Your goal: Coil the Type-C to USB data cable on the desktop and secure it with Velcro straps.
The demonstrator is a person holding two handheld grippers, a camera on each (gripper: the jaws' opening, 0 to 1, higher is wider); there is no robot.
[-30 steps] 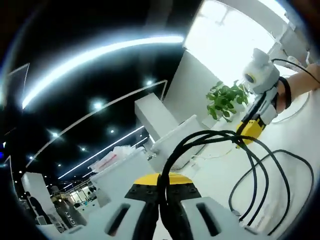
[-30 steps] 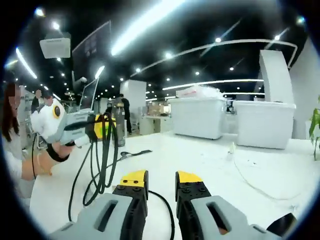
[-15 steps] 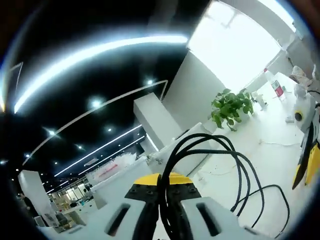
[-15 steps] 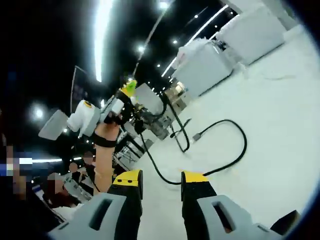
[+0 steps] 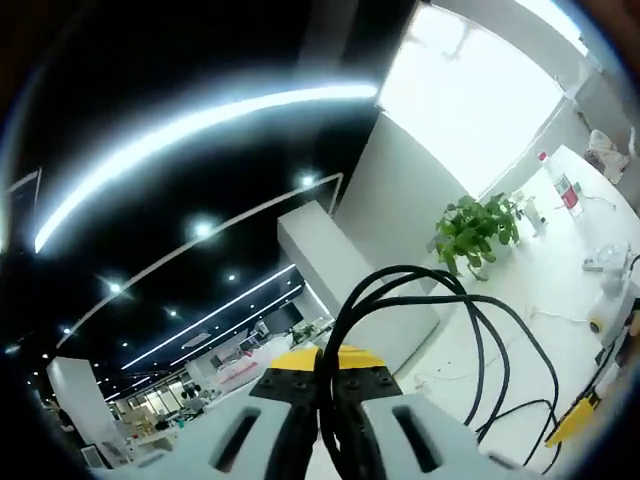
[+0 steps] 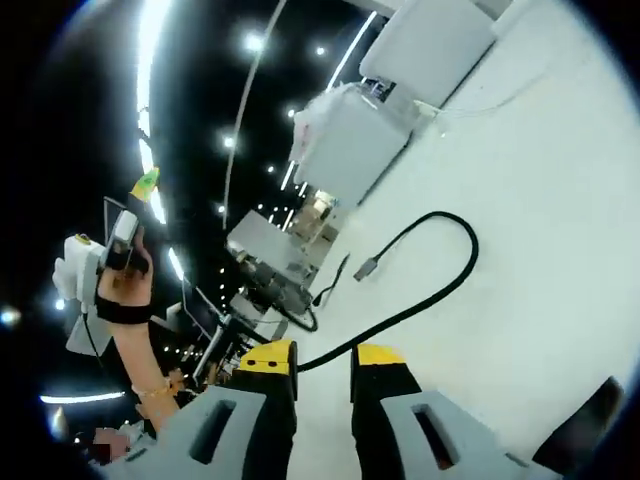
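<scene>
Setting: white desktop (image 6: 540,250) in a dim open hall with strip lights overhead, seen in the right gripper view
Landmark: every place below is given from that white desktop
Left gripper (image 5: 322,385): grey two-jaw tool with yellow tips, held up well above the desktop; jaws pressed together on several strands of the black Type-C to USB data cable (image 5: 400,290)
Cable loops: in the left gripper view they rise from between the jaws, arc over and hang down towards the desktop
Right gripper (image 6: 312,368): same build, low over the desktop; jaws stand a little apart, and a black run of cable passes at or just behind the tips, so whether it is pinched I cannot tell
Cable tail: past the right tips it lies flat on the desktop, curves round in a hook and ends in a small metal plug (image 6: 366,268)
Person's hand (image 6: 127,262): raised well clear of the desktop on the far side, gripping the left tool
Green potted plant (image 5: 476,226): far off, at the desktop's back edge
Step in hand: coiling; some turns gathered, tail loose, no strap on yet
Next move calls for: feeding the tail up into the held loops without slackening the left hold
</scene>
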